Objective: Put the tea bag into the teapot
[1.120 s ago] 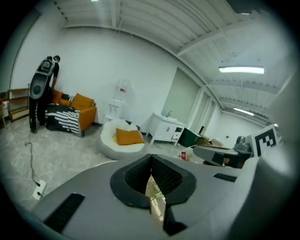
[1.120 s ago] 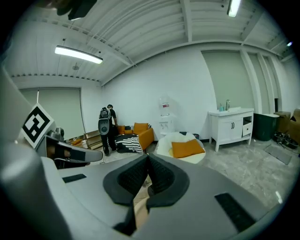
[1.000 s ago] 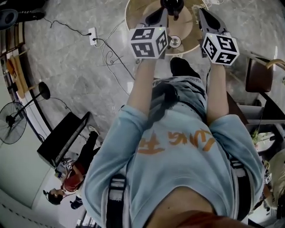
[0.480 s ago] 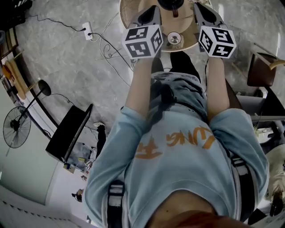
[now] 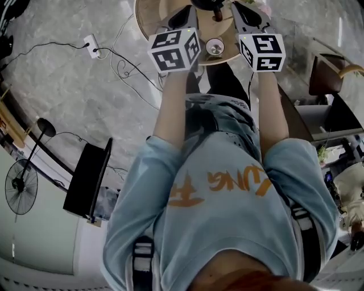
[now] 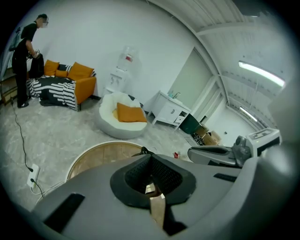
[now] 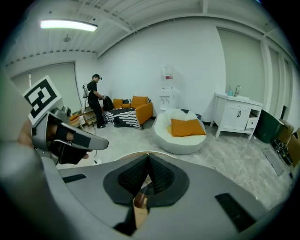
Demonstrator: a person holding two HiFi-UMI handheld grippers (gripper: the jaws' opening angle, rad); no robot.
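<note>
— While both grippers hung over the round desk [image 5: 149,17], how did the left gripper [image 6: 151,158] stand?
— Its jaws were pressed together, with nothing between them.
— And the teapot [image 5: 207,3]?
— What looked like it sat dark at the desk's far edge, between the grippers, mostly cut off. I couldn't make out the tea bag anywhere.
— The right gripper [image 7: 147,158]?
— Jaws closed, empty too.

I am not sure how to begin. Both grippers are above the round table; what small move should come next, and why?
The left gripper and right gripper are shut and empty, and their views look mostly across the room rather than onto the table. So I would probably tip both down toward it first, to bring what stands there into view.
</note>
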